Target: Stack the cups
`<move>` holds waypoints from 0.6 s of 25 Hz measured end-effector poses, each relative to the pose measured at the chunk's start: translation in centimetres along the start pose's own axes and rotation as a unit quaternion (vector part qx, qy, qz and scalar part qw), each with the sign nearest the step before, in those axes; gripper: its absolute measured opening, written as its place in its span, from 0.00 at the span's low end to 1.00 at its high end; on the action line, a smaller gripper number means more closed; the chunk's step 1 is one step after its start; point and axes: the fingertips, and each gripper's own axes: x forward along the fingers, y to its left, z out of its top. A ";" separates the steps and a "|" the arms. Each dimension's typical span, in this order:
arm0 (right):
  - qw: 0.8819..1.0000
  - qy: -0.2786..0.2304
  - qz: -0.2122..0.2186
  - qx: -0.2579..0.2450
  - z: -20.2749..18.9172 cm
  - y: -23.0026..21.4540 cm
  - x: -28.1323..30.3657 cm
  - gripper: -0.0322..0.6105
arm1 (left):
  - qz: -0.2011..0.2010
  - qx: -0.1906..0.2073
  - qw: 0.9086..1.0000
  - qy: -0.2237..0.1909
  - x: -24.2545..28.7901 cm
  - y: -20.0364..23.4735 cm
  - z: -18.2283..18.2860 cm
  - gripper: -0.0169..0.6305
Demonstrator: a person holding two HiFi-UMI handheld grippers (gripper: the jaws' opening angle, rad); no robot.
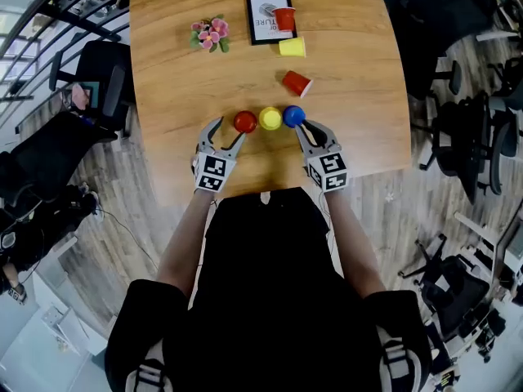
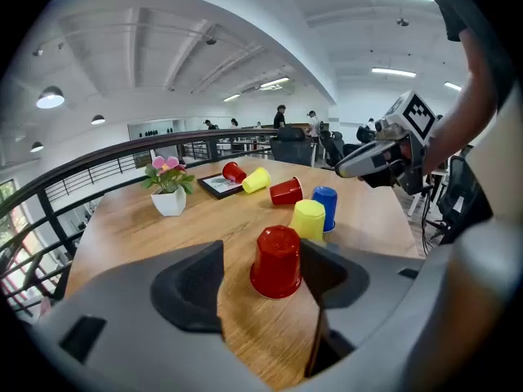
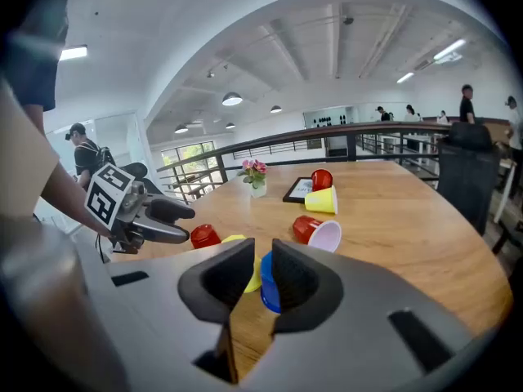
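While wide left tongs flank red cup — narrow right tongs face blue cup.

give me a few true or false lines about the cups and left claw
A red cup, a yellow cup and a blue cup stand upside down in a row. True.
The left claw grips the yellow cup. False: its jaws stand wide around the red cup, not pressing it.
A tipped red cup lies farther out. True.
In the head view the flower pot sits right of the picture frame. False: left of it.
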 end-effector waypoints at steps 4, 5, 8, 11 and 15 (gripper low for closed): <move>1.000 0.001 0.010 -0.002 0.1 -1.0 0.3 0.16 | 0.010 -0.009 1.000 0.025 0.7 -0.5 -1.6 0.48; 1.000 0.001 0.012 -0.003 0.0 -1.1 0.3 0.16 | 0.007 -0.008 0.999 0.032 1.1 -0.7 -1.9 0.48; 1.000 0.006 0.015 -0.004 -0.3 -1.5 0.1 0.15 | -0.002 -0.007 0.999 0.046 1.9 -1.4 -2.4 0.48; 1.000 0.010 0.009 0.002 -0.8 -2.1 0.0 0.15 | -0.010 -0.007 0.999 0.049 2.7 -1.7 -2.5 0.48; 1.000 0.018 -0.006 0.005 -1.5 -2.5 -0.2 0.15 | -0.029 -0.009 0.998 0.048 3.3 -2.2 -2.3 0.47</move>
